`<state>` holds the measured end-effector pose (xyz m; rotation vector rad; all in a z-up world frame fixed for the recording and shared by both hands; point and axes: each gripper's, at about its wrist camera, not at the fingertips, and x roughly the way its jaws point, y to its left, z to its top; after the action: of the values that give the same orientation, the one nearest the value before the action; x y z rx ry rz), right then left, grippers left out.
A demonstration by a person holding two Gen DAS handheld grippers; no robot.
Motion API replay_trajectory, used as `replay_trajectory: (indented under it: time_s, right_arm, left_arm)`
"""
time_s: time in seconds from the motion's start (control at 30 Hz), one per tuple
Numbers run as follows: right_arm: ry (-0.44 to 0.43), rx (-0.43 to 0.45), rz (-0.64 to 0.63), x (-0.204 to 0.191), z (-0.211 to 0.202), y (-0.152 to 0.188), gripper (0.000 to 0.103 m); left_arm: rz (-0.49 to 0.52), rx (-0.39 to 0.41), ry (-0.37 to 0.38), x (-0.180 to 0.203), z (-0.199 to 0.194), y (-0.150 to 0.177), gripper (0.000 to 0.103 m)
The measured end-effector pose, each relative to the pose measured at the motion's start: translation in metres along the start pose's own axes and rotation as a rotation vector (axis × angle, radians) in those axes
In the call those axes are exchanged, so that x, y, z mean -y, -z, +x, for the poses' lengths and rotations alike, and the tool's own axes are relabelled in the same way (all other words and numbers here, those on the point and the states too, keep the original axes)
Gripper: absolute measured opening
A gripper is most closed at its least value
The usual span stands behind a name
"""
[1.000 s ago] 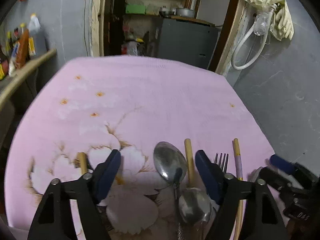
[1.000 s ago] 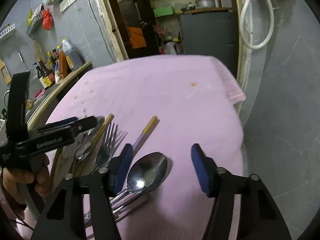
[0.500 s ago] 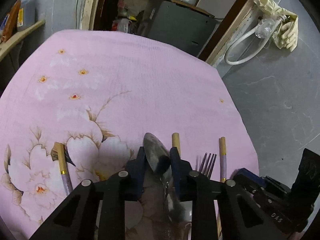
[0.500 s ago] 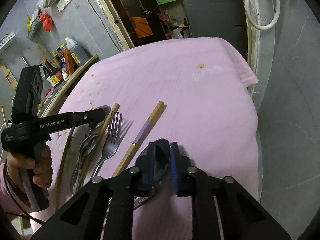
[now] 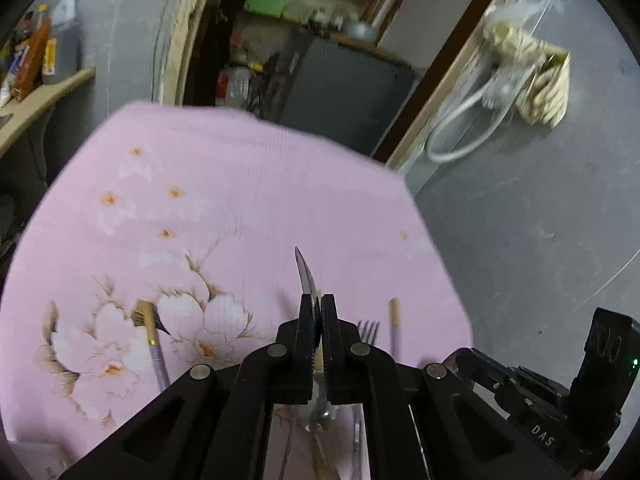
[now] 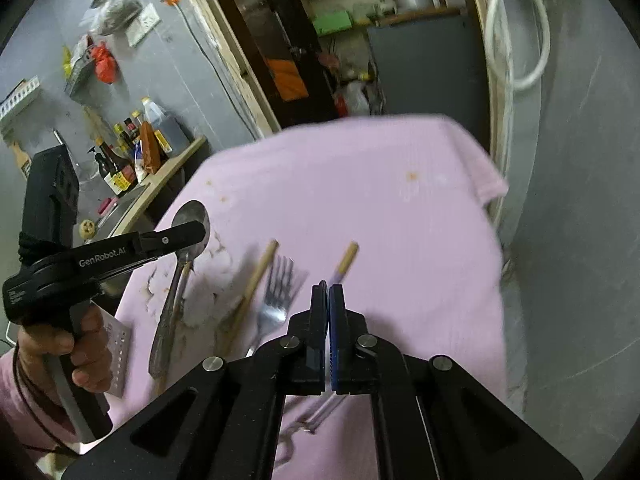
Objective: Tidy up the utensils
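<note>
While both grippers hang over the pink cloth (image 5: 248, 184), the left gripper (image 5: 318, 304) is pinched on a spoon (image 5: 305, 270) — its bowl edge-on in the left view, lifted off the cloth in the right. The right gripper (image 6: 328, 296) is pressed together; whether it grips anything I cannot tell. Fork (image 6: 276, 296) and chopsticks (image 6: 256, 276) lie between them — on the cloth.
</note>
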<state>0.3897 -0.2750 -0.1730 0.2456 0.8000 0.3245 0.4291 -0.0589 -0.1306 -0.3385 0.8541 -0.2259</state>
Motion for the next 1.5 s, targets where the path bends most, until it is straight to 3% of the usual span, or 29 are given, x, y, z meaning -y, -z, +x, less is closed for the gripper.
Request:
replay_trajectory:
  time_s: [0.3,0.43,0.83,1.07,1.3,1.5]
  right_arm:
    - [0.163,0.253,-0.2,-0.075,-0.076,-0.021,0.002]
    - [0.196,0.35,-0.241,-0.106,-0.109,-0.035,0.002]
    - [0.134,0.589,-0.382,-0.223,-0.194,-0.061,0.002]
    - [0.057,0.636,-0.448,-0.284,-0.203,-0.052,0.002]
    - [0.007,0.641,-0.517,-0.326,-0.184,-0.036,0.002]
    - [-0.001,0.598,-0.527,-0.336,-0.162,-0.025,0.002]
  left_arm:
    - [0.059,0.233,0.008,0.015,-0.079,-0.007,0.004]
    - [0.095,0.333,0.001,0.021,-0.117,-0.009,0.004]
    - [0.157,0.597,0.034,0.009,-0.243,-0.013,0.004]
    - [0.159,0.704,-0.006,-0.022,-0.298,-0.003,0.004]
    - [0.091,0.709,-0.041,-0.065,-0.315,0.013,0.004]
    - [0.041,0.687,-0.017,-0.096,-0.31,0.022,0.004]
